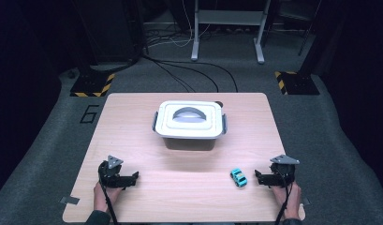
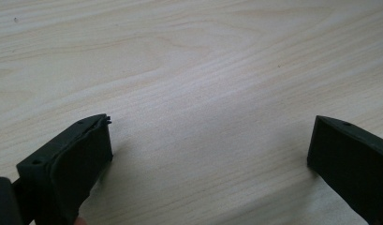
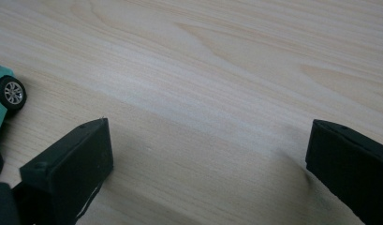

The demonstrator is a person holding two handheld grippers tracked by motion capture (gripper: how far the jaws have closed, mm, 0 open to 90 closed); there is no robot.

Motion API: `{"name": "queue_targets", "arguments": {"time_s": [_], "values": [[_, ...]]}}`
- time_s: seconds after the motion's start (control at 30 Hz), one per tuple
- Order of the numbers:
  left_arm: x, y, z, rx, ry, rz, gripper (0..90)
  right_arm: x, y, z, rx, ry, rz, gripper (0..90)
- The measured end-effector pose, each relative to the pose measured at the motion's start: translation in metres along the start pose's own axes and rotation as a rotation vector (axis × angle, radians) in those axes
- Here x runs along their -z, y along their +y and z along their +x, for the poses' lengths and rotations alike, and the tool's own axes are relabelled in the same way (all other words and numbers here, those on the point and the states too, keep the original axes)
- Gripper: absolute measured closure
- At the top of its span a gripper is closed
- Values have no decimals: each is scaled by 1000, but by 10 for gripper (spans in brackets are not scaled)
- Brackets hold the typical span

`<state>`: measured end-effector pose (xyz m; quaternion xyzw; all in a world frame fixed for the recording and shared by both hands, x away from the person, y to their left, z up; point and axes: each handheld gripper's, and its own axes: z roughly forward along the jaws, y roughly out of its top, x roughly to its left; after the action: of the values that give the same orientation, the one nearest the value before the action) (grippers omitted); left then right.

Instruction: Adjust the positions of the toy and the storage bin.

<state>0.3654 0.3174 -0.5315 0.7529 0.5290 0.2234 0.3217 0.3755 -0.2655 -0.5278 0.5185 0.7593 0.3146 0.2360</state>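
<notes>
Grippers rest low at the near edge of the wooden table (image 1: pixel 133 122), one in each of the person's hands, both pointing inward toward the middle. The left gripper (image 1: pixel 135 176) sits on the left side with its jaws spread wide over bare wood and nothing between them, as the left gripper view confirms (image 2: pixel 208 154). The right gripper (image 1: pixel 257 175) is likewise spread apart and empty; in the right gripper view (image 3: pixel 208 154) its jaws frame plain tabletop, with the turquoise toy car (image 3: pixel 3 110) off beyond one jaw, not between them. From above, the toy car (image 1: pixel 238 177) stands just beside the right gripper's tips, near but apart from them — the likely object of the work, since it is the closest thing to either tool. Farther back, at the table's centre, stands a grey storage box (image 1: pixel 189 140) with its white lid (image 1: pixel 189 121) still on, handle folded flat and side latches down — well apart from both hands. The wide, level resting pose reads as a ready stance, with no grasp yet made.
</notes>
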Motion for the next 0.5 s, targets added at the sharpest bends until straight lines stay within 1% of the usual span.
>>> {"name": "queue_targets", "arguments": {"time_s": [0.17,0.23,0.3,0.33,0.43,0.5], "values": [[0,0,0,-6,-3,2,0,-1,1,-1,4,27,6,1],[0,0,0,-6,-3,2,0,-1,0,-1,19,25,5,1],[0,0,1,-6,-3,2,0,-1,0,-1,19,27,6,1],[0,0,1,-7,-3,2,0,-1,1,-1,9,31,7,1],[0,0,1,-6,-4,2,0,-1,1,-2,2,34,12,1],[0,0,1,-7,-3,2,0,-1,1,-3,5,38,14,1]]}}
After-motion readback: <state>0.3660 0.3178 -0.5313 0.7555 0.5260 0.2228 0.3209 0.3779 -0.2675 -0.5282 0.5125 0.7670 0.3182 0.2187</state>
